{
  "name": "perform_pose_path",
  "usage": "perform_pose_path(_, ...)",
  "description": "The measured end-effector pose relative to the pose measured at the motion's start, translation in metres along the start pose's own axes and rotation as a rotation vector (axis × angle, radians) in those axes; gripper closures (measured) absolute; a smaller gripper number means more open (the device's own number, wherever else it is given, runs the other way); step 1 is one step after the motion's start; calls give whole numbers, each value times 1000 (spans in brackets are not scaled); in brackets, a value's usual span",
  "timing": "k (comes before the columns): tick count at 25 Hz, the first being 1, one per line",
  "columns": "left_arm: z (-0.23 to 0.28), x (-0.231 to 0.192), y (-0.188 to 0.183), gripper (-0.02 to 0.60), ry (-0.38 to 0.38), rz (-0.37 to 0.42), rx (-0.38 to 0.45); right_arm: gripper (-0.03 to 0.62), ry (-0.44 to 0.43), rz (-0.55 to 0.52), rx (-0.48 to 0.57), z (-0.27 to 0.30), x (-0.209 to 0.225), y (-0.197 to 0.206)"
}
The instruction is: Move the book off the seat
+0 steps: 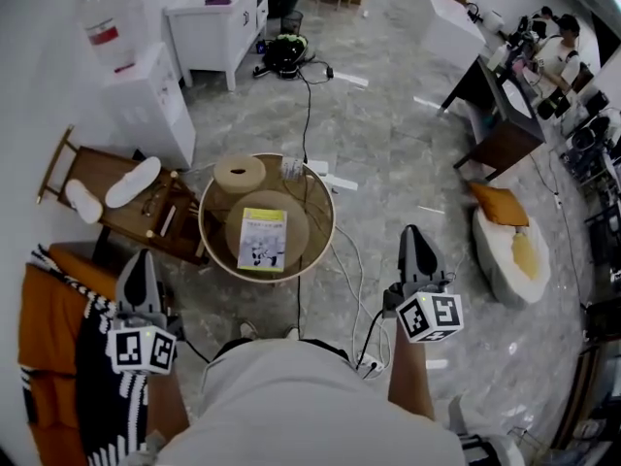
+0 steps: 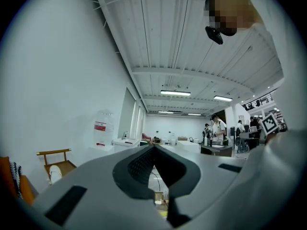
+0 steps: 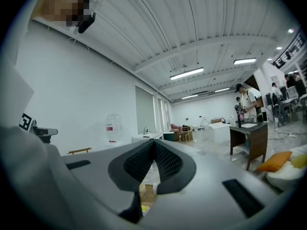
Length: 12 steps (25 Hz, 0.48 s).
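Note:
A book (image 1: 262, 239) with a pale yellow and white cover lies flat on the tan seat of a round stool (image 1: 320, 223), in the middle of the head view. My left gripper (image 1: 141, 260) is held left of the stool, apart from it. My right gripper (image 1: 414, 233) is held to the stool's right, also apart. Both point forward, away from the person. In the left gripper view the left gripper (image 2: 153, 146) has its jaws together with nothing between them. In the right gripper view the right gripper (image 3: 154, 142) is also shut and empty. Neither gripper touches the book.
A short round wooden block (image 1: 240, 175) lies on the stool's far side. A wooden chair with slippers (image 1: 126, 197) stands to the left, and a white cabinet (image 1: 146, 100) behind it. A white pouf with an orange cushion (image 1: 509, 246) is at right. Cables (image 1: 344, 260) trail across the floor.

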<state>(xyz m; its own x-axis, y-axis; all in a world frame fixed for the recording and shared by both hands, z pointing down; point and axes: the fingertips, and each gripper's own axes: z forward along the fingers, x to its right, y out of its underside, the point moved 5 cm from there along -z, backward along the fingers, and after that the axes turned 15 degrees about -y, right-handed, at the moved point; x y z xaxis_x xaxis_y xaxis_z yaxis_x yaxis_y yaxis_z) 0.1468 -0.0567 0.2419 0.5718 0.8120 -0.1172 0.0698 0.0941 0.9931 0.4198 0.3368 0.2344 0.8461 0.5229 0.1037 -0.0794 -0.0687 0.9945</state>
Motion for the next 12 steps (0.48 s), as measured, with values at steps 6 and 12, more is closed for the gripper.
perform_pose_path(6, 2, -6, -5, 565, 11, -6, 18, 572, -32, -61, -45, 16, -20, 0)
perform_pose_path(12, 4, -19, 7, 565, 9, -10, -9, 572, -77, -112, -79, 34, -45, 3)
